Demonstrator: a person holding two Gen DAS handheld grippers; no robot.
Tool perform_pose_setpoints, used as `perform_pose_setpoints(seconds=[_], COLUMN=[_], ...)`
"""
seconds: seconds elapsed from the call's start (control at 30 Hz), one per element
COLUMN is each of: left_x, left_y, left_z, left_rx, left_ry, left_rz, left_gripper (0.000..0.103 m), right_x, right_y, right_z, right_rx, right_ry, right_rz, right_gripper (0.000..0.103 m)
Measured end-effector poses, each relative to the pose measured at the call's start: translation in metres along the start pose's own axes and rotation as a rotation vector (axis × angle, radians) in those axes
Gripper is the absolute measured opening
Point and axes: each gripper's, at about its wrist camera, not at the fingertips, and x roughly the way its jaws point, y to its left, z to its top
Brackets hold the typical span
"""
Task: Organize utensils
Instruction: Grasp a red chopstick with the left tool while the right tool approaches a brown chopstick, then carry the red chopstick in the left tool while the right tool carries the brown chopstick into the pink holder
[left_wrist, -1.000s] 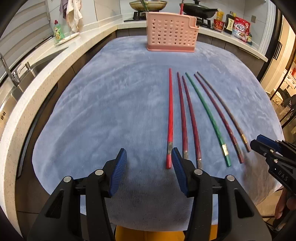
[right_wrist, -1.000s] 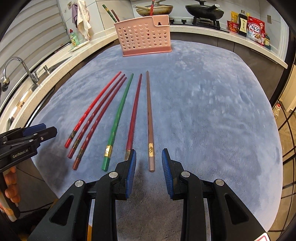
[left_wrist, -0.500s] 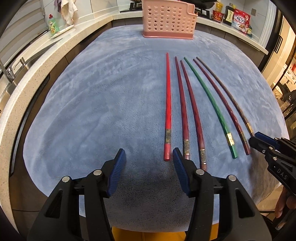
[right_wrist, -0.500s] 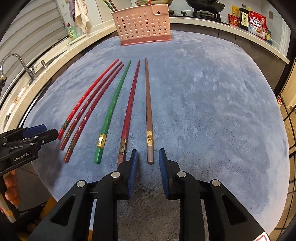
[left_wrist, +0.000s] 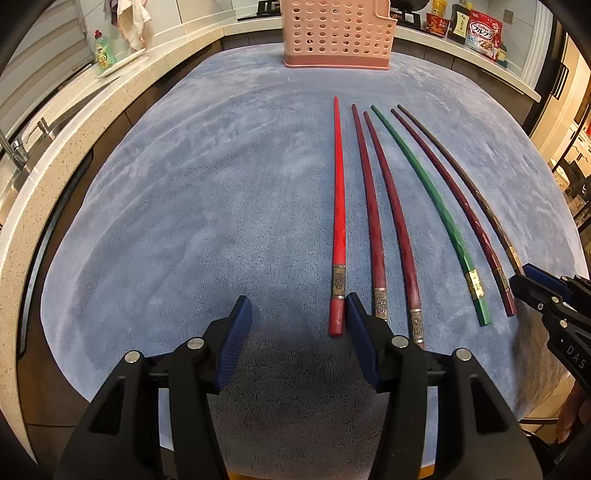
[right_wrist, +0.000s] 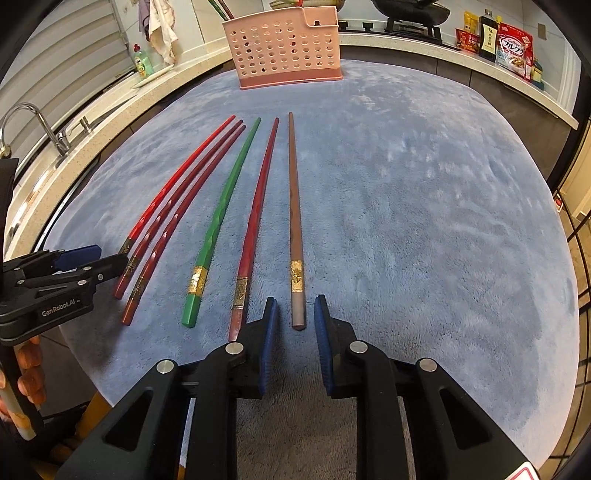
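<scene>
Six chopsticks are laid side by side on a grey-blue cloth (right_wrist: 424, 206), thin tips pointing toward twelve o'clock. One bright red chopstick (left_wrist: 339, 206), three dark red chopsticks (left_wrist: 371, 206), one green chopstick (left_wrist: 432, 192) and one brown chopstick (right_wrist: 294, 206) are counted. In the right wrist view the bright red one and two dark red ones are grouped close together at ten o'clock, the green one is set apart at eleven, and the third dark red one and the brown one are placed nearest the middle.

One pink perforated basket (right_wrist: 284, 48) is stood at twelve o'clock on the far edge of the cloth, well apart from the chopstick tips.

The left gripper (left_wrist: 297, 321) is held about half open. Nothing is gripped by it; its right finger is seen just beside the thick end of the bright red chopstick.

The right gripper (right_wrist: 293, 321) is held narrow, its jaws having just been closing. The grey thick end of the brown chopstick is seen between its two blue pads (right_wrist: 267, 332), with a small gap on each side, so nothing is pressed.

One green dish-soap bottle (right_wrist: 142, 62) is seen on the counter at eleven o'clock, and one tap (right_wrist: 37, 122) at nine o'clock.
</scene>
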Motion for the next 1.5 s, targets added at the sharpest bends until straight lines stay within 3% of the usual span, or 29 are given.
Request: perform_pose_setpoints(seconds=[0.17, 0.37, 0.53, 0.83, 1.03, 1.5], left_x=[0.000, -0.002, -0.003, -0.013, -0.040, -0.124], left_y=[-0.002, -0.008, -0.008, 0.000, 0.006, 0.033], left_z=[0.000, 0.000, 0.000, 0.000, 0.000, 0.042], left_rx=[0.015, 0.033, 0.029, -0.008, -0.030, -0.109], left_ry=[-0.002, 0.003, 0.012, 0.024, -0.007, -0.200], left_rz=[-0.007, -0.028, -0.056, -0.095, -0.116, -0.154], left_gripper=[0.042, 0.026, 0.009, 0.007, 0.007, 0.007], right_x=[0.001, 0.002, 0.001, -0.007, -0.034, -0.132], right_y=[0.000, 0.000, -0.002, -0.004, -0.002, -0.005], right_z=[0.000, 0.000, -0.001, -0.003, 0.002, 0.058], right_rx=[-0.001, -0.004, 0.010, 0.017, 0.020, 0.018], right_ry=[-0.002, -0.005, -0.004, -0.004, -0.043, -0.277], right_rz=[0.000, -0.005, 0.000, 0.012, 0.020, 0.027], right_gripper=[0.019, 0.018, 0.010, 0.007, 0.007, 0.007])
